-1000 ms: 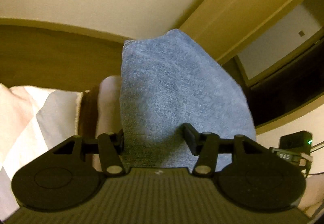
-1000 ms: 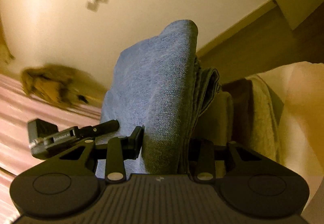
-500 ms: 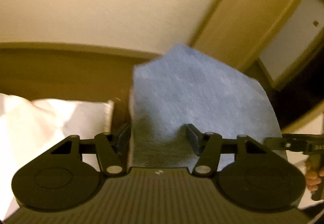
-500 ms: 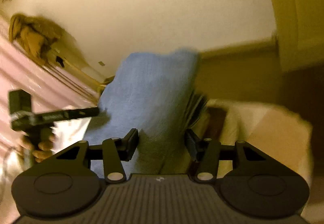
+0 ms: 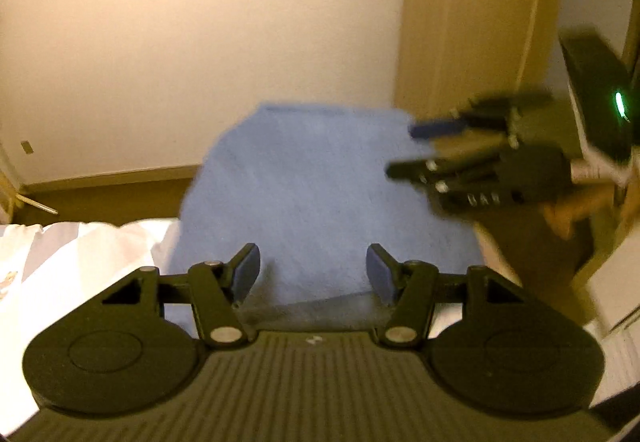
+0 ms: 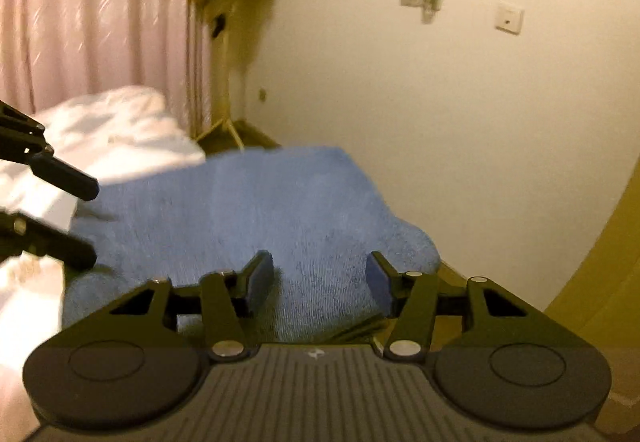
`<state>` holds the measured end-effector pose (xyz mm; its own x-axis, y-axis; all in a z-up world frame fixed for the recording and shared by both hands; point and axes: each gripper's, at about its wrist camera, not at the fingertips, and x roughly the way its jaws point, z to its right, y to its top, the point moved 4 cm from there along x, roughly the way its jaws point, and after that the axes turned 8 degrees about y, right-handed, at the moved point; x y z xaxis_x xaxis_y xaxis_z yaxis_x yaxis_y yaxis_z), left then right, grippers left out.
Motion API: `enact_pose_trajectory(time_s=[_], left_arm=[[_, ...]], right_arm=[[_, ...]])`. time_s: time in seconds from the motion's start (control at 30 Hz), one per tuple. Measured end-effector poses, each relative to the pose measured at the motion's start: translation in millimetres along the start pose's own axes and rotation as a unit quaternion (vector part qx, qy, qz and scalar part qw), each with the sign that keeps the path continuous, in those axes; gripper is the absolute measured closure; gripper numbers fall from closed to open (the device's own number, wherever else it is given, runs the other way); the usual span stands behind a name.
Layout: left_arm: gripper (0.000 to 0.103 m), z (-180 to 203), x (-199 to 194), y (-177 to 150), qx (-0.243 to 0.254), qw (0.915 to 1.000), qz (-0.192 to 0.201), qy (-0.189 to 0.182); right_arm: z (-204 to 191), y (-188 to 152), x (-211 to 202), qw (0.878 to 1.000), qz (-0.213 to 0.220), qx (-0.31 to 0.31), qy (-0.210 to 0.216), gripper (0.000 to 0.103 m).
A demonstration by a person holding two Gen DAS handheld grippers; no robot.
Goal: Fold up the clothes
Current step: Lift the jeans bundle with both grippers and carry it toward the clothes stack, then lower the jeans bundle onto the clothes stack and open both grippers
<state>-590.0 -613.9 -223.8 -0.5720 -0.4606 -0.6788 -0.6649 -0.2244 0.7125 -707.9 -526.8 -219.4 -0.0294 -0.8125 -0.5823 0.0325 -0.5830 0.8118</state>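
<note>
Jeans lowered, both grippers open-fingered

The folded blue garment is a denim-like cloth, matt, with a fine woven grain that shows best in the middle of the right wrist view. The left gripper at lower centre is matt black plastic with a ribbed body, small shiny metal pivot pins and smooth bluish pads; the right gripper looks the same. White bedding at lower left is soft cloth. The wall is smooth, matt paint. The curtain at upper left is pleated pinkish fabric.
</note>
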Motion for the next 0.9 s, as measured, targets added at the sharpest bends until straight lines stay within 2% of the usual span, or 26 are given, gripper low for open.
enact_pose_trajectory(time_s=[0.1,0.23,0.33,0.43,0.5,0.63,0.67,0.7,0.73,0.77,0.8,0.83,0.9], left_arm=[[0.044,5,19,-19,-0.003,0.9999,-0.008,0.008],[0.042,4,19,-26,0.002,0.9999,0.003,0.012],[0.041,0,22,-25,0.005,0.9999,-0.008,0.013],[0.042,-2,7,-7,0.037,0.9992,-0.007,0.012],[0.046,-13,-9,9,0.040,0.9991,0.009,0.011],[0.047,-51,-8,58,-0.001,0.9984,0.054,0.016],[0.054,-58,0,72,-0.011,0.9979,0.062,0.018],[0.065,-63,9,83,-0.017,0.9974,0.068,0.019],[0.070,-66,23,95,-0.025,0.9972,0.069,0.014],[0.081,-66,38,104,-0.029,0.9976,0.061,0.014],[0.089,-66,53,111,-0.033,0.9980,0.052,0.015],[0.090,-63,71,117,-0.031,0.9986,0.042,0.011],[0.090,-54,103,120,-0.026,0.9994,0.020,0.012]], right_arm=[[5,-18,10,1.000,-0.018,-0.004,0.007,0.034],[11,-21,13,1.000,-0.016,0.012,0.017,0.033],[11,-22,17,1.000,-0.016,0.016,0.019,0.030],[24,-4,13,0.999,-0.019,0.025,0.029,0.030],[28,7,4,0.999,-0.011,0.031,0.033,0.031],[41,34,-8,0.996,0.042,0.066,0.032,0.031],[46,40,-8,0.995,0.054,0.079,0.030,0.032],[52,44,-5,0.993,0.061,0.097,0.026,0.037],[58,46,-1,0.991,0.063,0.115,0.023,0.045],[63,45,3,0.990,0.058,0.127,0.018,0.049],[67,43,8,0.989,0.050,0.138,0.015,0.059],[70,39,13,0.988,0.041,0.149,0.017,0.073],[73,28,22,0.987,0.018,0.159,0.013,0.075]])
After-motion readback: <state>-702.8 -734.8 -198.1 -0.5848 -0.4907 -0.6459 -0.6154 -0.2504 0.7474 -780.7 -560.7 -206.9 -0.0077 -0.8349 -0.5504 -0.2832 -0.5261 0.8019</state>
